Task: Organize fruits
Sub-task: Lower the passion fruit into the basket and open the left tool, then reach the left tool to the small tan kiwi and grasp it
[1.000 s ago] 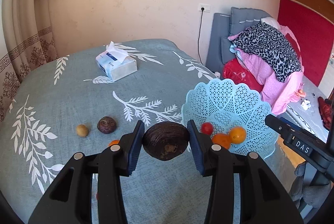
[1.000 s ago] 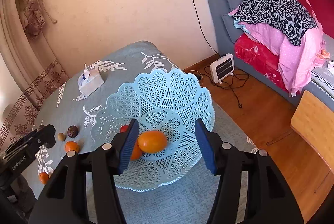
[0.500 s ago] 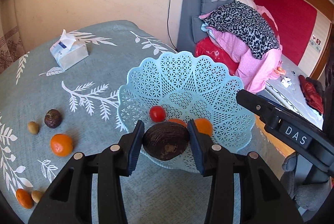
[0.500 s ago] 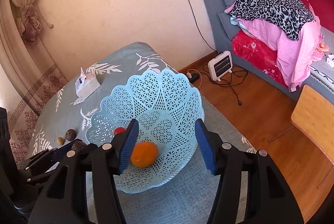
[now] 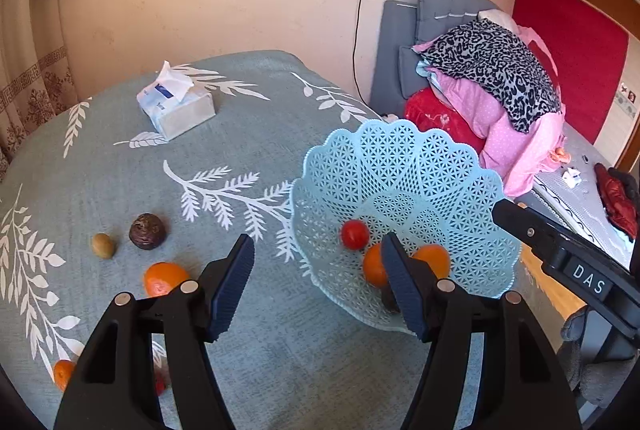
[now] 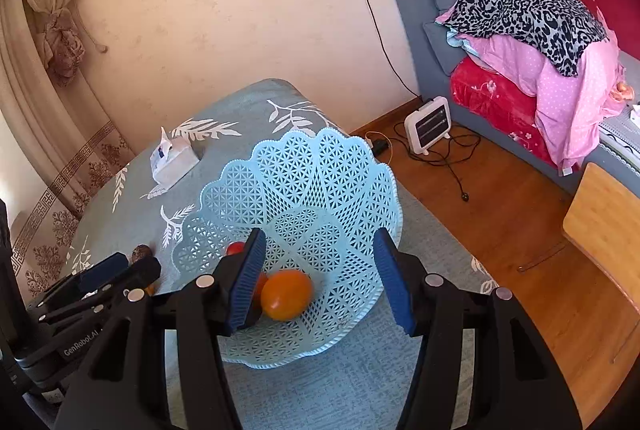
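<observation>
Left gripper (image 5: 318, 288) spread wide, empty, over the near rim of the blue basket (image 5: 404, 165); its right finger (image 5: 402, 290) hides most of a dark fruit (image 5: 389, 304) and part of an orange (image 5: 373, 265) inside. Right gripper (image 6: 322, 278) also open, empty, above the basket, an orange fruit (image 6: 286, 294) between its fingers below. Loose fruit left of the left gripper: a mandarin (image 5: 163, 277), partly cut off by the finger.

You get bright, warm daylight, seemingly from the curtained left side; soft shadows fall on the tablecloth (image 5: 248, 358). Fisheye bends and darkens your corners. Focus is sharp, no glare.
</observation>
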A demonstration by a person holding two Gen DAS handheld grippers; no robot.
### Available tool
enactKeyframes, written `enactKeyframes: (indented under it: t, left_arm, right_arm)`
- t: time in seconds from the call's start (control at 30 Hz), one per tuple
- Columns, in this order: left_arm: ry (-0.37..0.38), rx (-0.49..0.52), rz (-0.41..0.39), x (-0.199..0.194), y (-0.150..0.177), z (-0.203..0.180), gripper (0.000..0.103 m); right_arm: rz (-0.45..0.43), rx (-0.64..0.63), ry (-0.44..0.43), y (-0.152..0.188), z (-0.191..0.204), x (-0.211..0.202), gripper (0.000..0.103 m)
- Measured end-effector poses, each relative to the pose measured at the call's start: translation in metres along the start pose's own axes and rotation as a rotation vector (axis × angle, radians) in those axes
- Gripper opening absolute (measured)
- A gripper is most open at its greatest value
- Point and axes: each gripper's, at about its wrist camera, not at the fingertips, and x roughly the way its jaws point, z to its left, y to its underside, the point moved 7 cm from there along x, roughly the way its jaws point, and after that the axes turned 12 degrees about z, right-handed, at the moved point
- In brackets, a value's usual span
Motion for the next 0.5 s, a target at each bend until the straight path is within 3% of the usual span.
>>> enactKeyframes:
  t: [0.5]
  left_arm:
    - [-0.096, -0.148, -0.021, -0.021, 0.003, 0.083, 0.066]
  right_arm:
    - [0.003, -0.081, -0.052, 0.012, 0.034, 0.000, 0.058]
